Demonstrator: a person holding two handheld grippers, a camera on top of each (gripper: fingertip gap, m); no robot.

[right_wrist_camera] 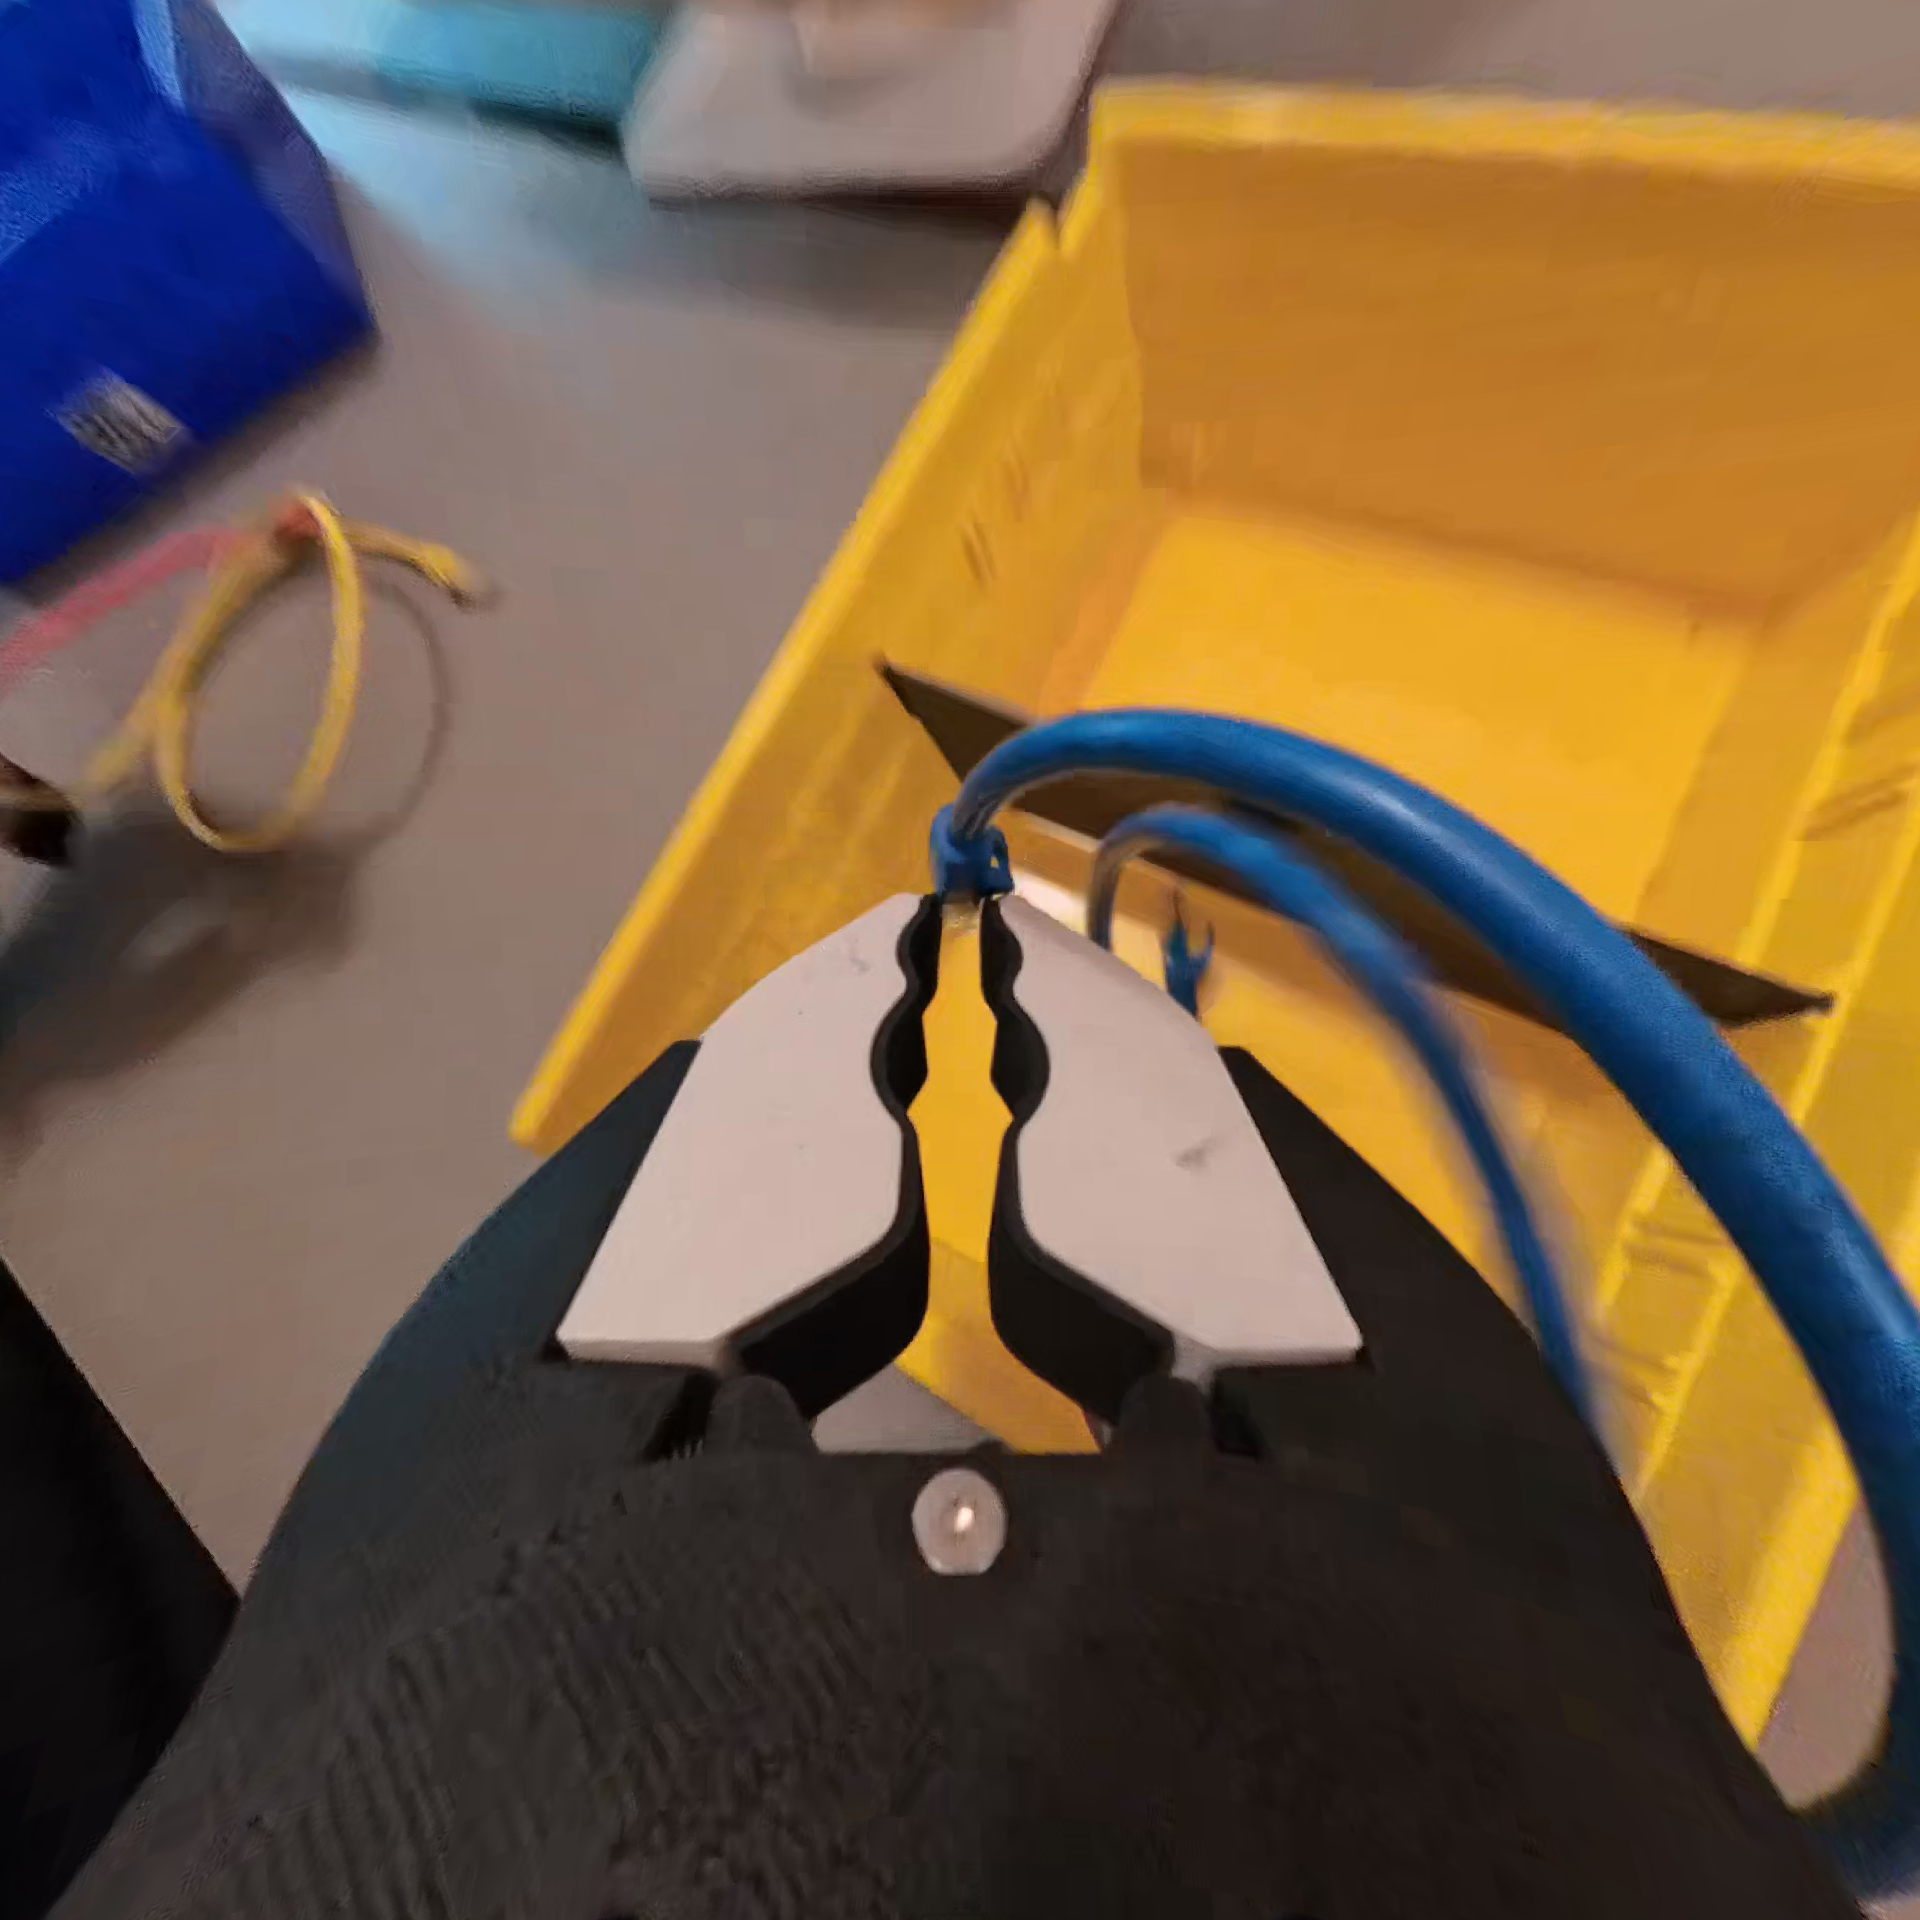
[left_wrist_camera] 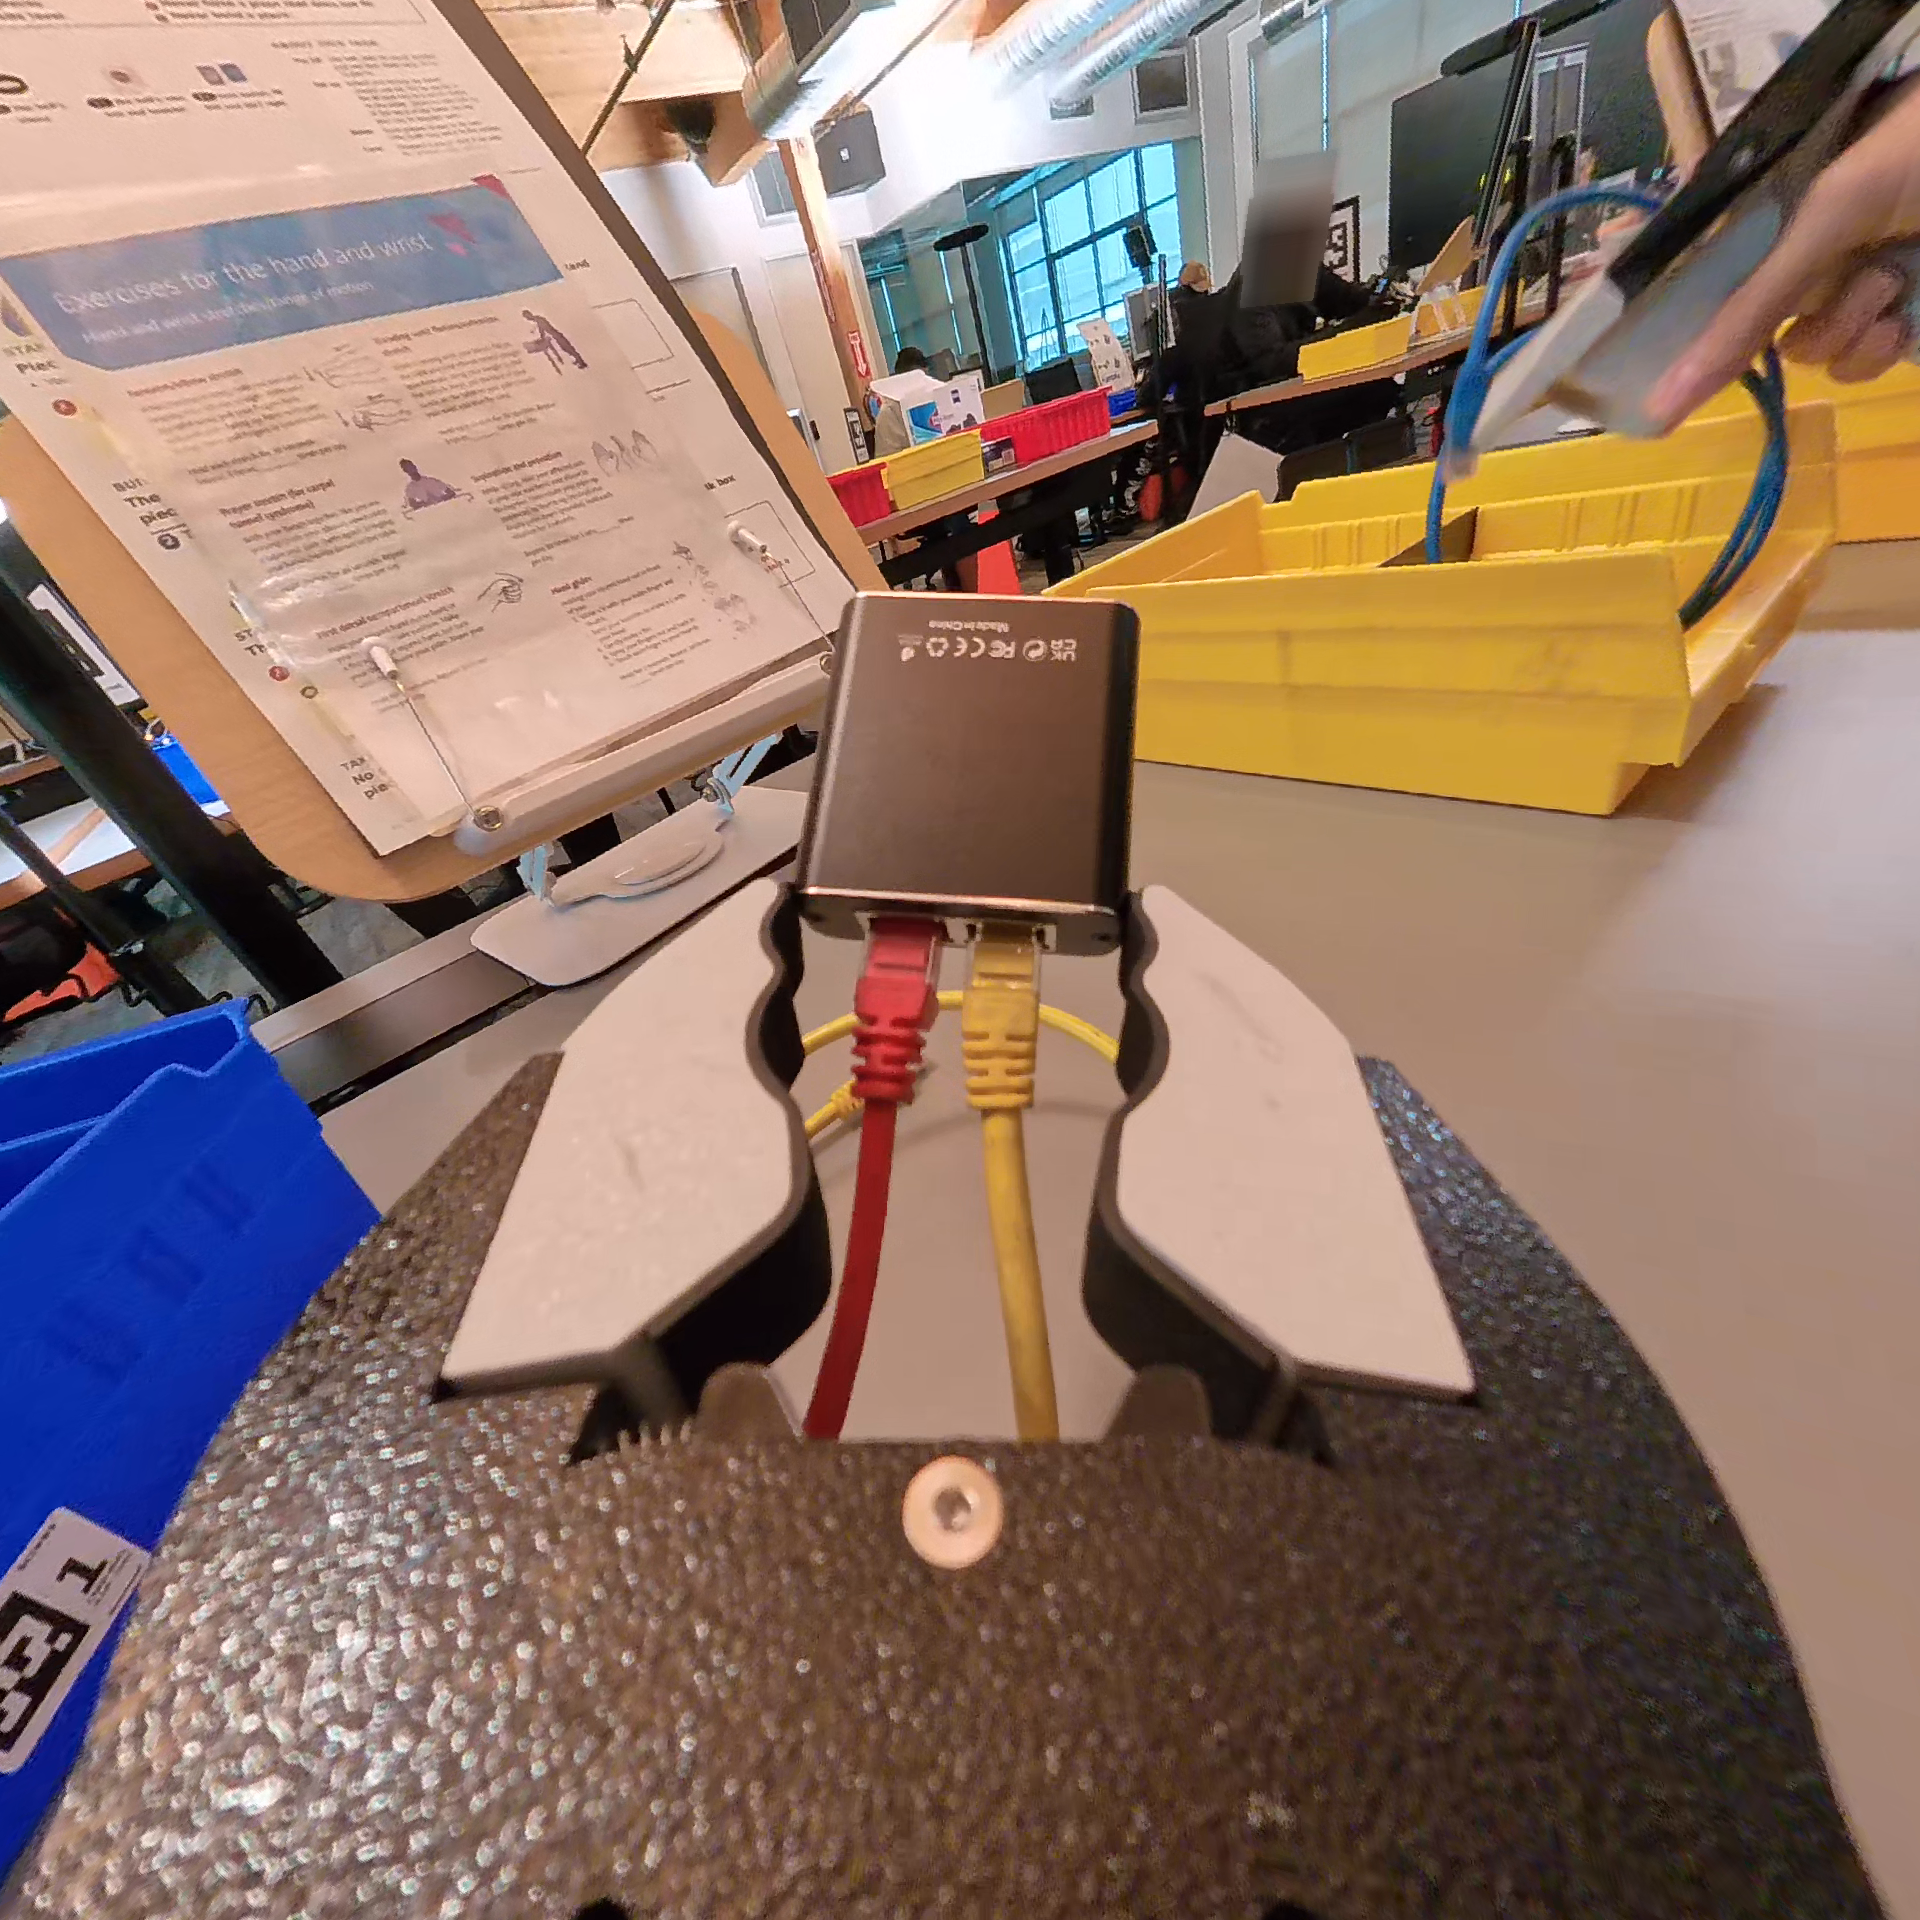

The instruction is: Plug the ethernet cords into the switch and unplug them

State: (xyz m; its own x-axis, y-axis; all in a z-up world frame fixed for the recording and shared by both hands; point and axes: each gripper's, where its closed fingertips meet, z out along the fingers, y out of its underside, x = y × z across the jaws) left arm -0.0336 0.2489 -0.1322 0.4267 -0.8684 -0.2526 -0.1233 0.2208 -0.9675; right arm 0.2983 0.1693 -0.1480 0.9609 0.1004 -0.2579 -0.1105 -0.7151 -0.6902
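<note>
Left wrist view: left gripper [left_wrist_camera: 961, 914] clamped on black switch [left_wrist_camera: 971, 758], raised off the worktop [left_wrist_camera: 1455, 987], likely to steady its ports; red cord [left_wrist_camera: 883, 1049] and yellow cord [left_wrist_camera: 1000, 1049] already seated. Right wrist view: right gripper [right_wrist_camera: 960, 906] nearly shut, pinching blue cord [right_wrist_camera: 1351, 790] at its plug over yellow bin [right_wrist_camera: 1403, 436], probably lifted out for a free port.

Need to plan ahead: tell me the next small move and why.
Probably carry the blue cord, pinched in the right gripper over the yellow bin, toward the switch in the left gripper; red and yellow cords are already plugged in.
</note>
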